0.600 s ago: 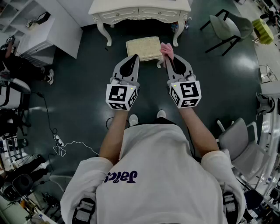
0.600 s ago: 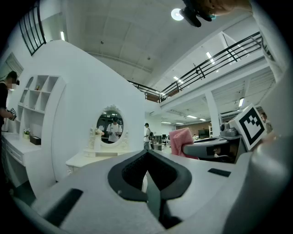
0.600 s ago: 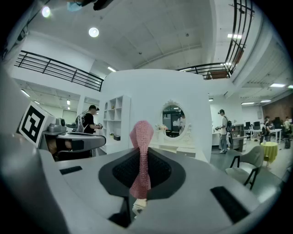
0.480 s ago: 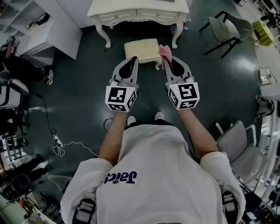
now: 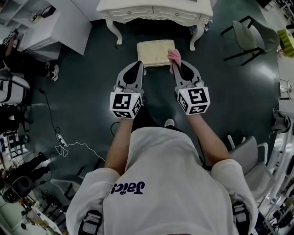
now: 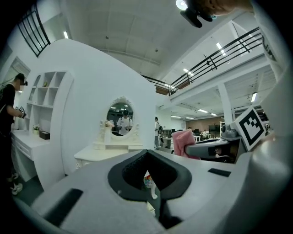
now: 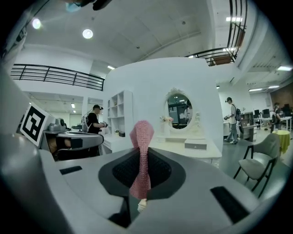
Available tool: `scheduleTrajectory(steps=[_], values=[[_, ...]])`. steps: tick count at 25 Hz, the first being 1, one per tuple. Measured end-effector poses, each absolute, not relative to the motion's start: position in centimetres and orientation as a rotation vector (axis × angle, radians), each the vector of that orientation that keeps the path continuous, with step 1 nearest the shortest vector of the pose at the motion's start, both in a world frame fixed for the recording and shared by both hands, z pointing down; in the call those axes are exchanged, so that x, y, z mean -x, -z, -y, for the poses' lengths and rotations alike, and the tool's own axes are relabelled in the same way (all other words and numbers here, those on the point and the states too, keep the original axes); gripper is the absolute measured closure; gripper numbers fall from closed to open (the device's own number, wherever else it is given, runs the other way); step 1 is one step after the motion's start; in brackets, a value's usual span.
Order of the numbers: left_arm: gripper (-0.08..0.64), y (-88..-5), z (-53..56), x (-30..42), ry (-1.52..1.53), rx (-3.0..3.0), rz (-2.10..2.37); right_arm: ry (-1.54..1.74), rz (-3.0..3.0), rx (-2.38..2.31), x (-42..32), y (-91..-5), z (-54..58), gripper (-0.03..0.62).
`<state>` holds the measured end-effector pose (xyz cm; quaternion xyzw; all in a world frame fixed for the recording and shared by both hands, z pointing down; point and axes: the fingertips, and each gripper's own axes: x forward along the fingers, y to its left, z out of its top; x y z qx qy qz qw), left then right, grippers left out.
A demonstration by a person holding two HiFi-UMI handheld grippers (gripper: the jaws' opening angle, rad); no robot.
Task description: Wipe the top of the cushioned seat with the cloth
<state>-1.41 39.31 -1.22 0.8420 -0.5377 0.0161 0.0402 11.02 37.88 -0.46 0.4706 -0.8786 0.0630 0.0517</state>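
Both grippers are held out ahead of the person, side by side and level, with their jaws pointing forward toward the seat, which stands on the floor before a dressing table. The left gripper has its jaws pressed together with nothing between them, and its tip sits at the seat's near left corner. The right gripper is clamped on the pink cloth, which stands up from the jaws in a narrow fold. In the head view we see the cloth over the seat's near right corner; whether it touches the cushion we cannot tell. Against the frame half a second earlier, the grippers keep nearly the same pose, while the cloth overlaps the corner slightly more.
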Motion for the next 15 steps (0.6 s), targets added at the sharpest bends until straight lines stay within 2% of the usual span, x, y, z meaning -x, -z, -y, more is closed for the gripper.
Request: scheduleTrajectory(steps=[9,15], values=[[0.548,-3.4,-22.7,7.5,-0.043,-2.651,1.441,-0.377,2.634,-1.419,-2.7,-4.3,-22.7,0.565],[0.548,-9.5,-13.8,11.4,-0.08,-2.647,1.276,-0.574,2.536,-1.452,3.2,-9.6,-13.5,0.565]])
